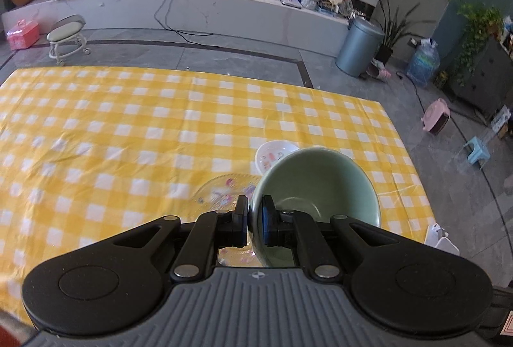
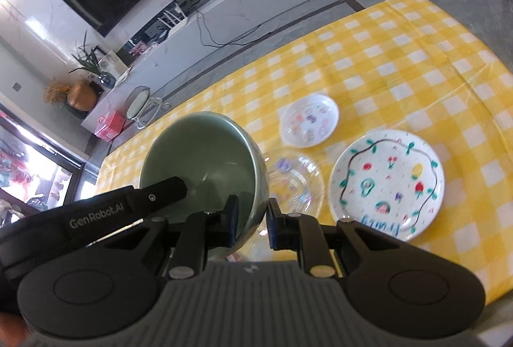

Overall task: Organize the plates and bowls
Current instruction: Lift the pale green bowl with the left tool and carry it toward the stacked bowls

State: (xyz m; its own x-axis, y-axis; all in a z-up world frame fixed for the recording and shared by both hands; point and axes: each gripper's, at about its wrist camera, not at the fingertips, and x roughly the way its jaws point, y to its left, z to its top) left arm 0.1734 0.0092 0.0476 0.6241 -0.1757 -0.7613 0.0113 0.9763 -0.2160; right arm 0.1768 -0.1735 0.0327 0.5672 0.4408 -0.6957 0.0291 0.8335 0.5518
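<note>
One green bowl [image 2: 205,161], empty inside, sits at lower centre of both views, lifted and tilted above the yellow checked tablecloth [image 1: 128,122]. The left gripper [image 1: 255,218] pinches its left rim; the right gripper [image 2: 253,218] clamps its right wall. Three plates lie right of it: a clear glass plate [image 2: 298,180], a small white plate [image 2: 309,121], and a large painted plate [image 2: 388,183].

Glass plate [image 1: 221,191] partly behind bowl [image 1: 315,183]
</note>
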